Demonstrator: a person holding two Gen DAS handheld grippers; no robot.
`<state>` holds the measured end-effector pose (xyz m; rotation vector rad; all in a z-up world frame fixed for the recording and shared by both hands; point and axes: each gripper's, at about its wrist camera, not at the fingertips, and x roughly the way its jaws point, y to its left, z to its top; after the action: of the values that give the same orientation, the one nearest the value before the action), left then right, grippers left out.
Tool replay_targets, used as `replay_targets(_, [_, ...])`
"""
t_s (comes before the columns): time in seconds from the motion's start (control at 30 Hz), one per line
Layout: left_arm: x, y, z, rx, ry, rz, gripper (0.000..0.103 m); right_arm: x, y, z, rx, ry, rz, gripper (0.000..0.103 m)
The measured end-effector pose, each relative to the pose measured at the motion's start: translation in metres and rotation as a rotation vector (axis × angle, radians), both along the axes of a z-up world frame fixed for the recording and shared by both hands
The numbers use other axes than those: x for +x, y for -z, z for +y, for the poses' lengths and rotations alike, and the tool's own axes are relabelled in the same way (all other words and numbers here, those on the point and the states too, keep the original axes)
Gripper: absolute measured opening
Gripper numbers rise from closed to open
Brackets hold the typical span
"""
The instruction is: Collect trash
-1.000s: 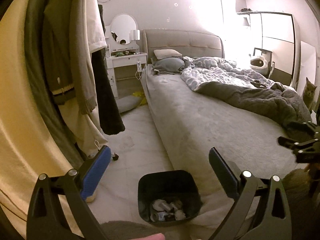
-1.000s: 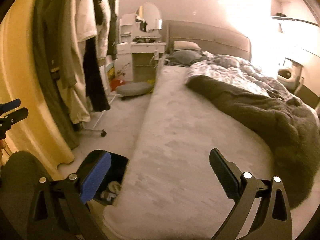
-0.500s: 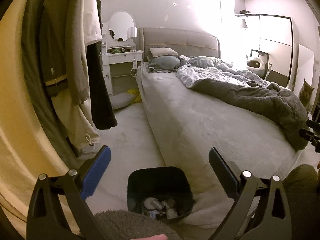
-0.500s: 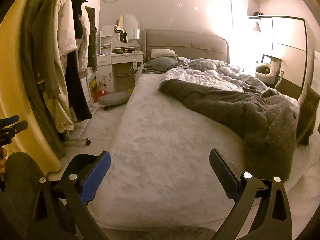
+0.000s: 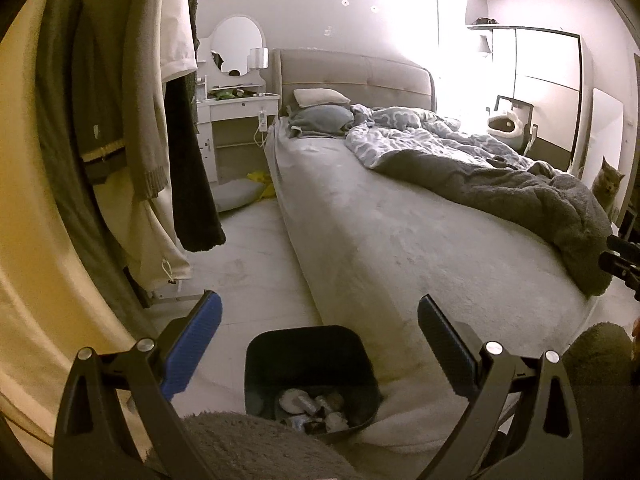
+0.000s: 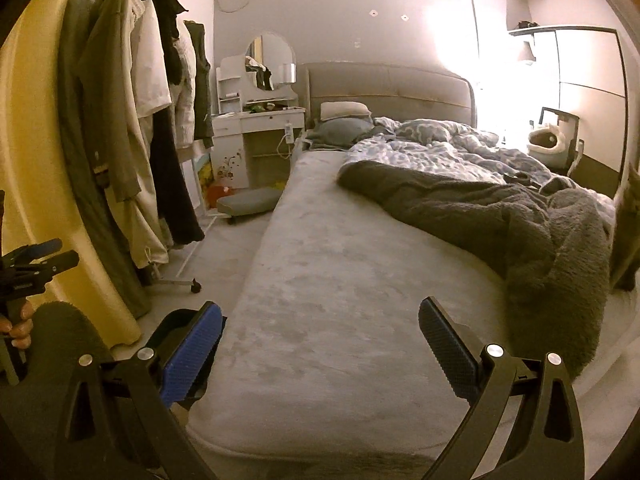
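Hanging on the far left, the coats (image 5: 120, 128) on the clothes rack fill the edge of both views. The left hand-held gripper (image 5: 318, 344) has its fingers spread wide apart with nothing between them, and the black bin (image 5: 312, 364) with crumpled trash (image 5: 316, 406) inside stands on the floor against the foot of the bed (image 5: 420, 248). Compared with a second ago, the bin sits a little lower and nearer the left in this view. The right hand-held gripper (image 6: 320, 344) is likewise spread apart and empty, raised over the bed; it has swung up and rightward, so the grey blanket (image 6: 520, 220) now shows fully. A cat (image 5: 608, 188) sits at the far right.
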<state>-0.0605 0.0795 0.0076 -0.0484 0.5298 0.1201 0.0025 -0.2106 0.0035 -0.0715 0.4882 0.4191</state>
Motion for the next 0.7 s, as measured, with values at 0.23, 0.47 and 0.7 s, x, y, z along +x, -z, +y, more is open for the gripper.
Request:
replay_targets(0.23, [0.0004,0.0019,-0.0059,0.031,0.002,0.002,0.1,0.0022,0.0004,-0.0008,0.013,-0.002,0.011,0.1])
replay_targets(0.47, [0.0011,0.0024,-0.0072,0.036,0.001,0.003,0.1,0.0026,0.0011,0.0004,0.0,-0.009,0.011,0.1])
replay_targets(0.7, [0.0012,0.0023,-0.0072,0.03,-0.002,0.004,0.1,0.0033,0.0026,0.001,0.004,-0.011,0.017,0.1])
